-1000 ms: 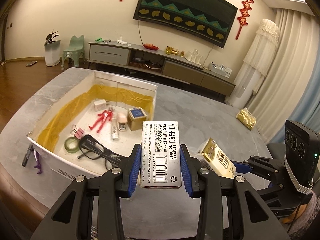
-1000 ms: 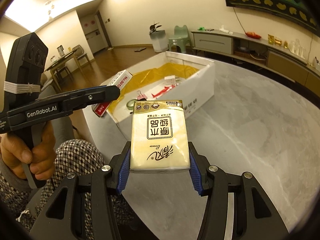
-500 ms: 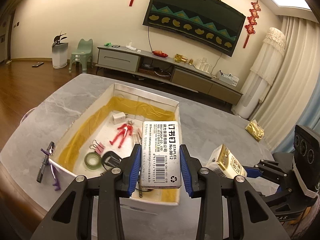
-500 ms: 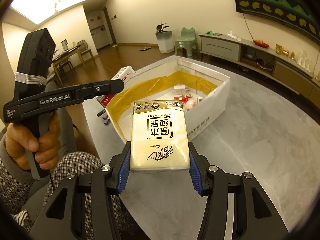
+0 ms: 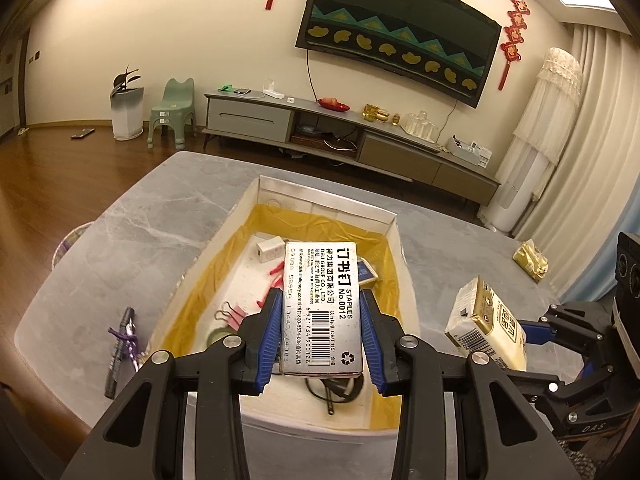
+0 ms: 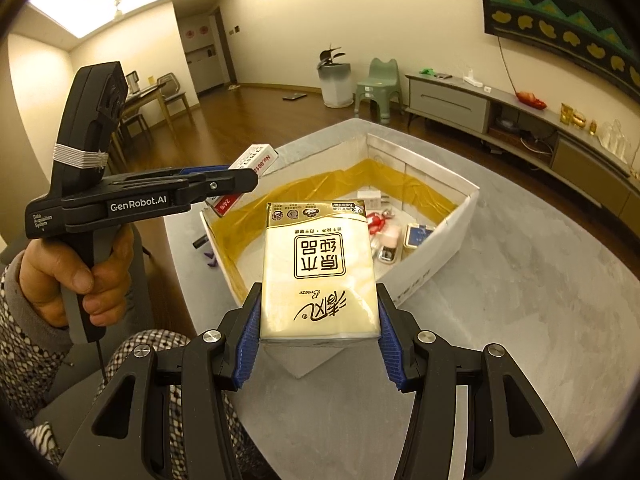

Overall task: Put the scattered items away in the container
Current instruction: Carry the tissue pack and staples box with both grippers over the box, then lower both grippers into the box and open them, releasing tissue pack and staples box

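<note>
Left wrist: your fingers (image 5: 322,340) grip the staples (image 5: 322,308) over the box (image 5: 394,248); lower, then release. Right fingers (image 6: 318,334) clamp tissues (image 6: 318,276).

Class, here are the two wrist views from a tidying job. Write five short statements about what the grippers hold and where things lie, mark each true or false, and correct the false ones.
1. The left gripper grips a staples box. True.
2. The right gripper is empty. False: it grips a tissue pack.
3. The white box has yellow lining inside. True.
4. A gold packet lies inside the white box. False: it lies on the table, outside.
5. A dark pen lies on the table beside the box. True.
</note>
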Available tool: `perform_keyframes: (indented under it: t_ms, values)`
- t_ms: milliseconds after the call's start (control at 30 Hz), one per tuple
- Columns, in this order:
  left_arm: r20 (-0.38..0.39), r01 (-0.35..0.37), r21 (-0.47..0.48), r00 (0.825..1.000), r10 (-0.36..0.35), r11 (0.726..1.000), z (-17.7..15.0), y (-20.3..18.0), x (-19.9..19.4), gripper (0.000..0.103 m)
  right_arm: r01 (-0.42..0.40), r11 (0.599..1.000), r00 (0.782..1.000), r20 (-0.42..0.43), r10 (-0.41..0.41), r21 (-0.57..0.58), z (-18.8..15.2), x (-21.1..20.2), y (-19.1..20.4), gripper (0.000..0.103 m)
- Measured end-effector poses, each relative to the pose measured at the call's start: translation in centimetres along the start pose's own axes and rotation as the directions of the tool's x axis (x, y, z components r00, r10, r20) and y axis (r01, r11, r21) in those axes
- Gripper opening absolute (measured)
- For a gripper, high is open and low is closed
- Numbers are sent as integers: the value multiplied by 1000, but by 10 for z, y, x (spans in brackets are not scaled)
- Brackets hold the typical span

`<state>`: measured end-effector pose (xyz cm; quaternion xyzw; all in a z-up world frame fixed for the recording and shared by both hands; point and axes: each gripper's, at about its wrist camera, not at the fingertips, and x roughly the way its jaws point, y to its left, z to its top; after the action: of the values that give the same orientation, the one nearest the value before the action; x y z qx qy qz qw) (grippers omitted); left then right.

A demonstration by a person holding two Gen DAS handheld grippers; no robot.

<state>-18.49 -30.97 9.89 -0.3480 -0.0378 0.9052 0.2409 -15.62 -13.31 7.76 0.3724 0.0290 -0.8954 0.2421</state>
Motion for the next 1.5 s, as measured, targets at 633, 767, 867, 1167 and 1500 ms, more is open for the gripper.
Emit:
perform_keyframes:
  t_ms: [633, 767, 867, 1167, 1500]
  values:
    - [-39, -29, 70, 999, 32, 997, 27, 16, 27, 39, -4, 1000, 999, -33, 4, -6, 42, 35, -4, 54]
    - [-57, -30, 75, 998, 34, 997, 32, 20, 35, 39, -1, 1000, 999, -49, 1, 3, 46, 45, -9, 54]
    - [-69, -30, 80, 997, 35, 996, 36, 24, 42, 39, 5, 1000, 998, -60, -5, 3, 49, 53, -12, 54]
    - [-131, -24, 104, 991, 38, 994, 46, 29, 72, 39, 33, 999, 994, -105, -35, -18, 59, 81, -21, 54]
    - [-214, -37, 132, 975, 64, 991, 55, 33, 110, 39, 54, 996, 982, -176, -67, -78, 62, 116, -24, 55]
